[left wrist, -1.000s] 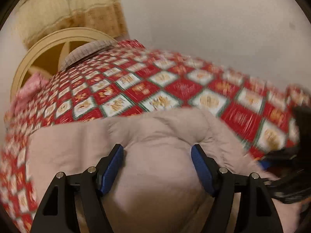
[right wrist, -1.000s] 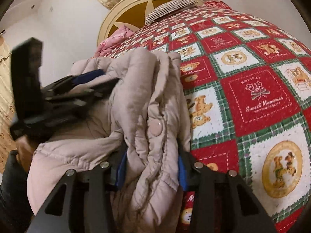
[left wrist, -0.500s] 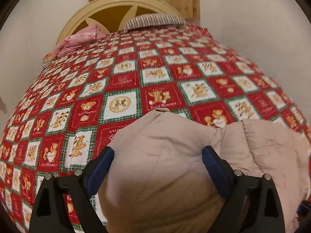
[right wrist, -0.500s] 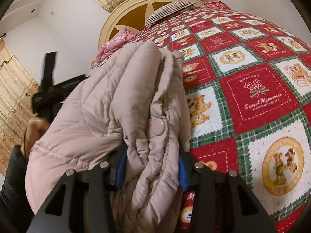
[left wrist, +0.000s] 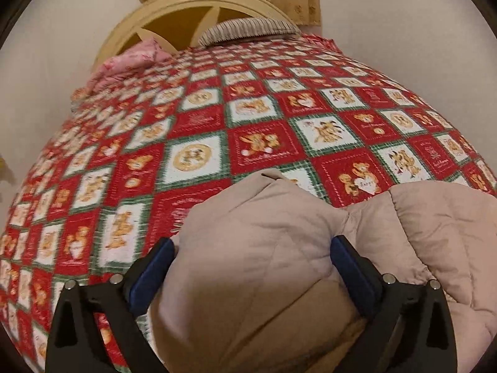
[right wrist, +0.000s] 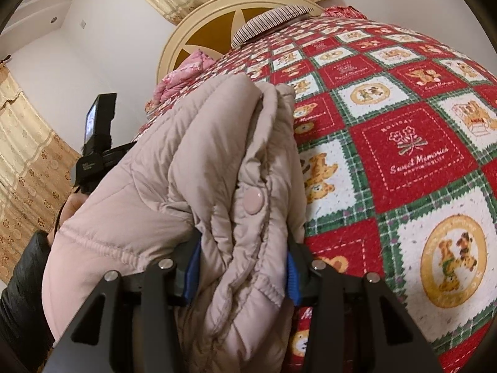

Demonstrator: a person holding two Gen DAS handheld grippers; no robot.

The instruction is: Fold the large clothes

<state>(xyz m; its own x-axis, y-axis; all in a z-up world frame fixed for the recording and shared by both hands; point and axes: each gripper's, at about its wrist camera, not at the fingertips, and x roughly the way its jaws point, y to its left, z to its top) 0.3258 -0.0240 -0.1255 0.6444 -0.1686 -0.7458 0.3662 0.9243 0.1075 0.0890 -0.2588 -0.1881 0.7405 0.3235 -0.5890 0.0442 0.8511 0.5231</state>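
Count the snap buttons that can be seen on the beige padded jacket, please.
1. A pink snap button sits on the jacket fold above the right gripper. Others may be hidden in folds.

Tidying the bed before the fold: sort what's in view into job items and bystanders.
Job:
- puffy beige jacket
- right tool, clamped on the jacket's bunched edge
- left tool, jaws opening, jacket between them

Bystanders:
- teddy-bear quilt under the jacket
- pink bedding
- striped pillow
- headboard
- curtains

I've got a pale dusty-pink puffer jacket [left wrist: 279, 264] on a red, white and green teddy-bear check quilt [left wrist: 217, 130], with a pink floral pillow [left wrist: 130, 59] beside the quilt's striped one [left wrist: 248, 29].
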